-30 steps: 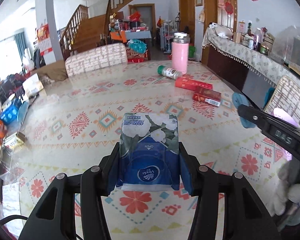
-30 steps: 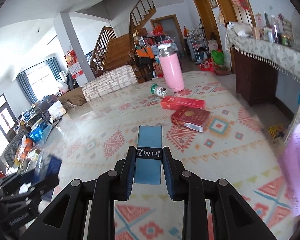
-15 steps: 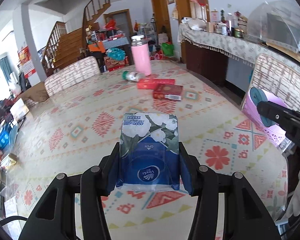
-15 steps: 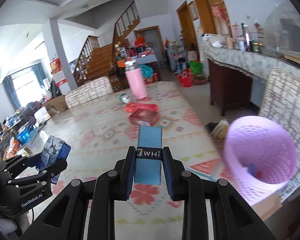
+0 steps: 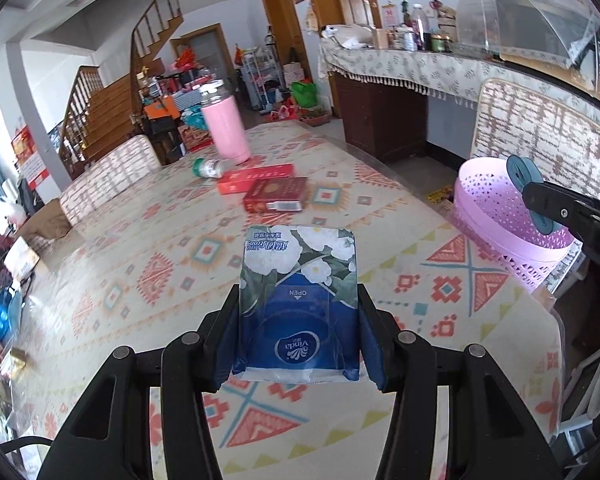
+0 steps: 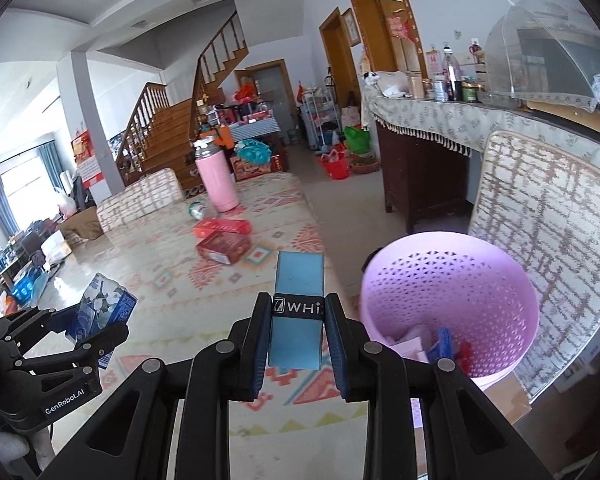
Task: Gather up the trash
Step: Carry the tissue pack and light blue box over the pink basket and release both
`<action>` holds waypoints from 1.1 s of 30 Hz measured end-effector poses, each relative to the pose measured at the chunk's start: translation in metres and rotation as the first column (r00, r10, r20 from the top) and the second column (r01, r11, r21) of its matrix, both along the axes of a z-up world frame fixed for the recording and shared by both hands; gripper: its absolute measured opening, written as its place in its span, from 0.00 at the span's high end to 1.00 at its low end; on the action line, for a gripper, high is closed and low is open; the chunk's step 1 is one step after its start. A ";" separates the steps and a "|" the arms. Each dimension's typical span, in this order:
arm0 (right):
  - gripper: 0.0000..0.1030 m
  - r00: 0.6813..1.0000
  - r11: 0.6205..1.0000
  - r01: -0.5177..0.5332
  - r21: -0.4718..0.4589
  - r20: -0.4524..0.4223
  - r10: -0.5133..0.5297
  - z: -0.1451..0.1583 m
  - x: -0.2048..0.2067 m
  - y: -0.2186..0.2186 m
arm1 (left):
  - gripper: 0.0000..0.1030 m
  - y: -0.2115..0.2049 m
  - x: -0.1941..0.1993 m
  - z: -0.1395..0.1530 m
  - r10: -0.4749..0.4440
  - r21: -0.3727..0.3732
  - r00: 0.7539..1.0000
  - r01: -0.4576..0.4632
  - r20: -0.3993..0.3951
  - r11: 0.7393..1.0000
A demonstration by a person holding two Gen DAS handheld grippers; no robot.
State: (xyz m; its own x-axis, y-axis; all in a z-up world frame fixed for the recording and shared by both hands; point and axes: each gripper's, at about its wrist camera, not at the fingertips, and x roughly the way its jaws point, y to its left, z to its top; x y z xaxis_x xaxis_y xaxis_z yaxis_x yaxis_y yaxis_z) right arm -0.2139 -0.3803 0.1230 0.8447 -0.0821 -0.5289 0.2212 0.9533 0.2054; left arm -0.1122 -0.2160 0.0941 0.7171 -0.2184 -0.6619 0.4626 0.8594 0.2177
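In the left wrist view, the left gripper (image 5: 298,320) stays clamped at a middling spread on the tissue pack (image 5: 298,296), its pads pressed against both sides of the blue wrapper; a second ago the pack sat framed against the middle of the patterned table (image 5: 140,264), with the pink flask (image 5: 225,128) almost straight ahead, and now the whole scene has swung so that the flask and the two red boxes (image 5: 268,188) lie further left and the purple basket (image 5: 508,216) has come into sight at the right edge, beyond the table; the tip of the right gripper, carrying its flat blue piece, juts in beside the basket's rim.

In the right wrist view, the right gripper (image 6: 298,332) is nearly closed, pinching the narrow blue packet (image 6: 298,312) with a black band; a second ago only a blur of purple showed at the frame's edge, and now the basket's mouth is open to view just right of the packet, with scraps already at its bottom; both items appear to be on their way to the basket, neither yet above its opening, so release looks premature.
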 end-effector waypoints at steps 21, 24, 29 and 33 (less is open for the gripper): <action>0.72 0.978 0.978 0.200 0.056 -0.073 -0.196 -0.028 -0.005 -0.127 | 0.50 -0.154 0.038 -0.008 -0.276 -0.077 0.947 0.267 -0.162 0.961; 0.72 0.974 0.975 0.214 0.061 -0.084 -0.209 -0.033 -0.003 -0.135 | 0.50 -0.176 0.047 -0.011 -0.305 -0.101 0.932 0.290 -0.198 0.952; 0.72 0.968 0.969 0.233 0.080 -0.108 -0.224 -0.042 0.002 -0.149 | 0.50 -0.201 0.059 -0.011 -0.346 -0.146 0.910 0.319 -0.229 0.936; 0.72 0.963 0.965 0.250 0.084 -0.124 -0.239 -0.048 0.005 -0.158 | 0.50 -0.214 0.064 -0.010 -0.370 -0.169 0.896 0.336 -0.245 0.926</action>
